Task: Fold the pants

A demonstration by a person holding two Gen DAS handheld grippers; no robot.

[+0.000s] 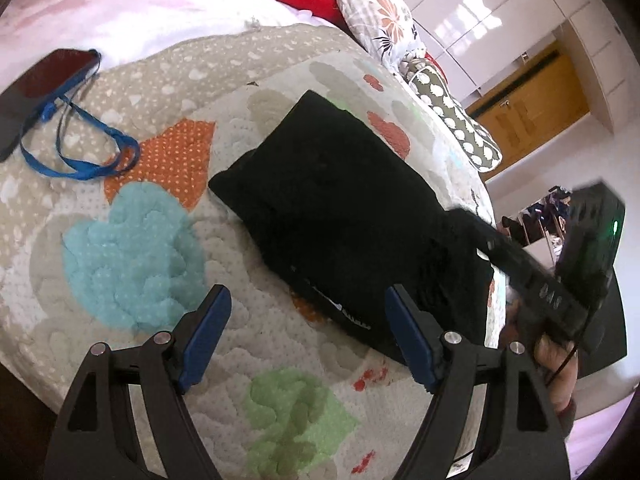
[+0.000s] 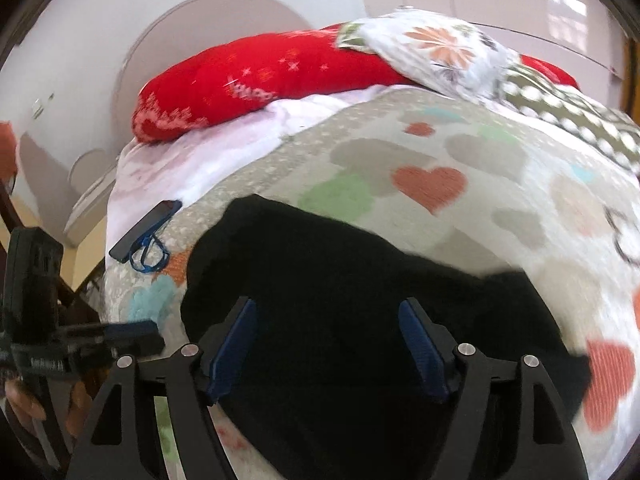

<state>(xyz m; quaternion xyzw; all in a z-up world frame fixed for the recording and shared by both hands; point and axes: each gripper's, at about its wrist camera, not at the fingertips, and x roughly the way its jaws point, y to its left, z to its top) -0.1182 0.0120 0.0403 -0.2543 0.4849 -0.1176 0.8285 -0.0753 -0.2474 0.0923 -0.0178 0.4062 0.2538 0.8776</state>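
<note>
**Folded black pants on quilted bed, both tools spread**

Item 1. Black pants (image 1: 340, 208): lay in a compact folded bundle on the patterned quilt (image 1: 168, 216), centre of the left wrist view, long axis running from 11 o'clock to 5 o'clock. A small white label showed near the 6 o'clock edge of the bundle. In the right wrist view the pants (image 2: 360, 300) filled the lower centre.

Item 2. Left tool (image 1: 308, 336): blue-padded fingers stood wide apart, holding nothing, above the quilt just at 6 o'clock of the pants.

Item 3. Right tool (image 2: 328, 344): fingers likewise parted, nothing between them, hovering over the black cloth. It also appeared in the left wrist view at 3 o'clock, blurred.

Item 4. Phone (image 1: 36, 92) with blue lanyard (image 1: 80, 148): lay at 10 o'clock of the pants, well apart.

Item 5. Red pillow (image 2: 248, 80), floral pillow (image 2: 436, 52) and spotted pillow (image 1: 460, 120): lay at the head of the bed, 12 to 1 o'clock.
</note>
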